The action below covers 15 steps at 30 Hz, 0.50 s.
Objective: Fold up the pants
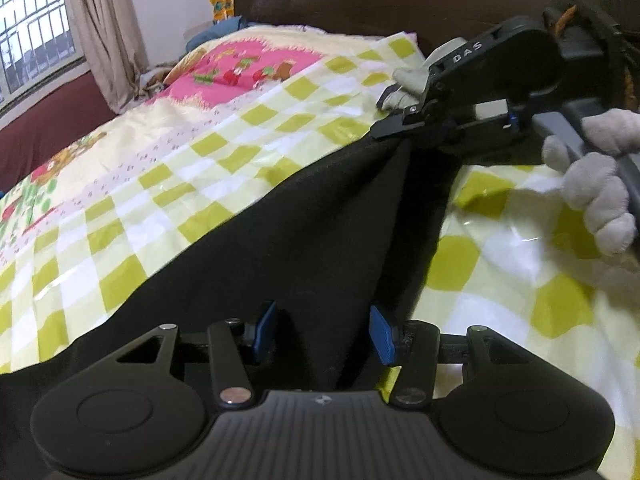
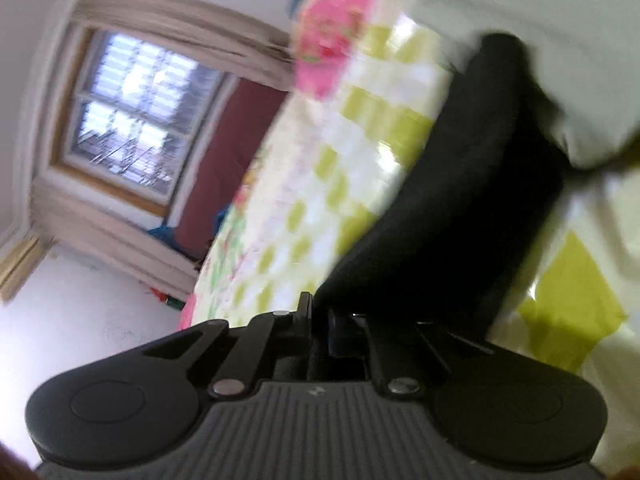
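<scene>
Black pants (image 1: 304,236) lie across a bed covered by a quilt (image 1: 168,184) checked in yellow-green and white, with a pink cartoon panel toward eleven o'clock in the left wrist view. The cloth runs from the bottom of that view up toward one o'clock, drawn into a taut ridge.

The left gripper (image 1: 324,332) sits at six o'clock. Its blue pads (image 1: 382,334) stand about half apart, with a fold of the pants bunched between them. The pads seem to touch the cloth on both sides, though the dark fabric makes a firm pinch hard to confirm.

The right gripper (image 1: 386,128) enters from two o'clock, held by a hand in a fuzzy grey glove (image 1: 596,196). Its jaws are closed together on the upper corner of the pants, lifting that corner off the quilt.

The right wrist view is blurred. There the right gripper's fingers (image 2: 320,320) meet at six o'clock, nipping the black cloth, which stretches away toward one o'clock. A window (image 2: 136,120) with pale curtains (image 2: 180,24) shows at ten o'clock.
</scene>
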Each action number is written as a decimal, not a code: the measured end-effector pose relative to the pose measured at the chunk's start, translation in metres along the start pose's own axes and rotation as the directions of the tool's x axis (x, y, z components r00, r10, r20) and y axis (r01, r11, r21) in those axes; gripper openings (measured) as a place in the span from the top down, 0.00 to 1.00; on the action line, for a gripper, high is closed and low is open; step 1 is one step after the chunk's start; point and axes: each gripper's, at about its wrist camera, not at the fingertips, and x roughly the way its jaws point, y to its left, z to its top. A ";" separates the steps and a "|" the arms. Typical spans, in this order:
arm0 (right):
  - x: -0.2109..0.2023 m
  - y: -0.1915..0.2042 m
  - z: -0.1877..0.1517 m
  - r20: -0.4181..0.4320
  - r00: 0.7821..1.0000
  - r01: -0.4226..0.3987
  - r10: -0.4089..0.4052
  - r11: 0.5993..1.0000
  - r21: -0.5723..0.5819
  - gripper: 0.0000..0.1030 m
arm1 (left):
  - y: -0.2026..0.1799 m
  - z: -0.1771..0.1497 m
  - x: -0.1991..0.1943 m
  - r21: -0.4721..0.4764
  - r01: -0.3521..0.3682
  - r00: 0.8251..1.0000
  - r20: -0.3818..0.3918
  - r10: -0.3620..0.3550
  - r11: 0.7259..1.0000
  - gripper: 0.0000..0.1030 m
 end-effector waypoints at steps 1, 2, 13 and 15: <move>-0.001 -0.003 -0.003 -0.005 0.999 0.035 -0.035 0.999 -0.017 0.92 | -0.002 -0.001 0.000 0.003 0.008 1.000 -0.004 -0.008 1.000 0.38; 0.001 -0.010 -0.007 -0.016 0.997 0.071 -0.071 0.997 -0.023 0.92 | -0.005 -0.003 0.002 0.006 0.017 1.000 -0.015 -0.017 1.000 0.38; -0.006 -0.049 0.007 0.105 0.985 0.125 -0.135 0.987 0.098 0.75 | -0.014 -0.016 0.016 0.033 0.034 0.997 -0.076 -0.032 0.999 0.38; -0.009 -0.049 0.016 0.126 0.982 0.132 -0.144 0.986 0.098 0.75 | -0.015 -0.017 0.017 0.030 0.029 0.997 -0.073 -0.027 0.999 0.38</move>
